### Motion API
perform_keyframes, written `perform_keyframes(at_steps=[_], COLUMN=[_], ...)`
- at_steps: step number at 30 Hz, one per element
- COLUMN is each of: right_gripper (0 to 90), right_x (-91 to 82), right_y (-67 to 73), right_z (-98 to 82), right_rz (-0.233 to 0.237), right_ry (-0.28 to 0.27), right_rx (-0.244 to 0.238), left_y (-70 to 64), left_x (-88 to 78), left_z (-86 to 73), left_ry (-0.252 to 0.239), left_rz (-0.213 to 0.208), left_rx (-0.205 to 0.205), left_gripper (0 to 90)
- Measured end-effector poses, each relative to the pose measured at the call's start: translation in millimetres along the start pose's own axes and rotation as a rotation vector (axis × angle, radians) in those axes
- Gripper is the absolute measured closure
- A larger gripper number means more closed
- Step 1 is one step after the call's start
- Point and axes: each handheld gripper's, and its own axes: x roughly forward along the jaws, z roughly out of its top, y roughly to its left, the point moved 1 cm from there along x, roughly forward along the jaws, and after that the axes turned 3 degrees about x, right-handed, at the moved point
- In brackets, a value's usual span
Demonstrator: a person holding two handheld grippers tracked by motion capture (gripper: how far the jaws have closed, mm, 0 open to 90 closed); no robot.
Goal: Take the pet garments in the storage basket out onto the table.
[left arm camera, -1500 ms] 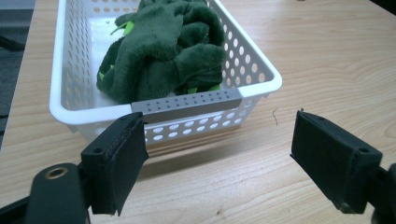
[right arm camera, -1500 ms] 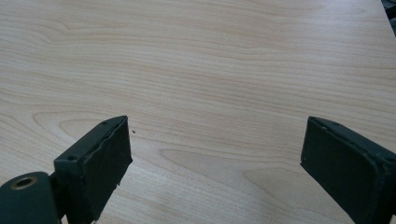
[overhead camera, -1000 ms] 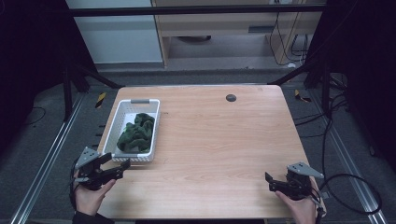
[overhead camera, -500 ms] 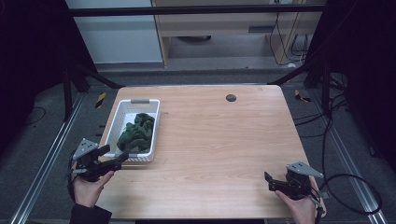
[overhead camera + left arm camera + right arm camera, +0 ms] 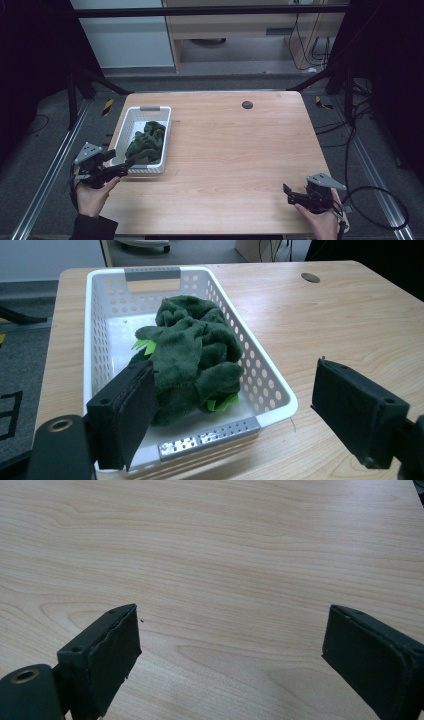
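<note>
Pale wood-grain worktop (image 5: pixel 235 150) stands over grey floor, with a small dark round disc (image 5: pixel 247 104) near its far edge. At its left side sits a white perforated plastic basket (image 5: pixel 131 120) holding a crumpled, plush dark green cloth (image 5: pixel 146 141). Just off the basket's near corner hovers the left gripper (image 5: pixel 120 162), jaws spread and empty. Well apart, the right gripper (image 5: pixel 289 194), jaws spread too, hangs over bare wood at the near right edge.
</note>
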Motion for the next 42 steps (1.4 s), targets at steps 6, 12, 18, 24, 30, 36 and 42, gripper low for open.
perform_keyframes(at_steps=[6,12,18,24,30,36,42], right_gripper=[8.5,8.5,8.5,8.4,8.4,8.4,8.4], right_x=[0.0,0.3,0.6,1.0,1.2,1.4,2.1], right_y=[-0.3,0.0,0.0,0.4,1.3,1.1,0.5], right_z=[0.1,0.2,0.4,0.8,0.8,0.9,0.8], right_rz=[0.0,0.006,0.006,0.01,0.016,0.016,0.014], right_ry=[-0.002,0.0,0.0,-0.001,0.005,0.006,0.005], right_rx=[-0.002,-0.001,-0.004,-0.009,0.0,-0.004,-0.011], left_y=[-0.1,-0.8,-0.8,0.4,2.5,3.3,4.4], left_x=[4.4,11.3,18.8,25.4,30.5,38.1,49.0], left_z=[9.6,16.9,20.9,24.8,28.9,31.5,38.9], left_ry=[0.002,0.011,0.025,0.041,0.064,0.079,0.116], left_rz=[0.0,0.001,0.005,0.008,0.007,0.01,0.015], left_rx=[0.007,0.017,0.022,0.027,0.036,0.04,0.055], left_gripper=[17.3,17.3,17.3,17.2,16.8,16.8,16.4])
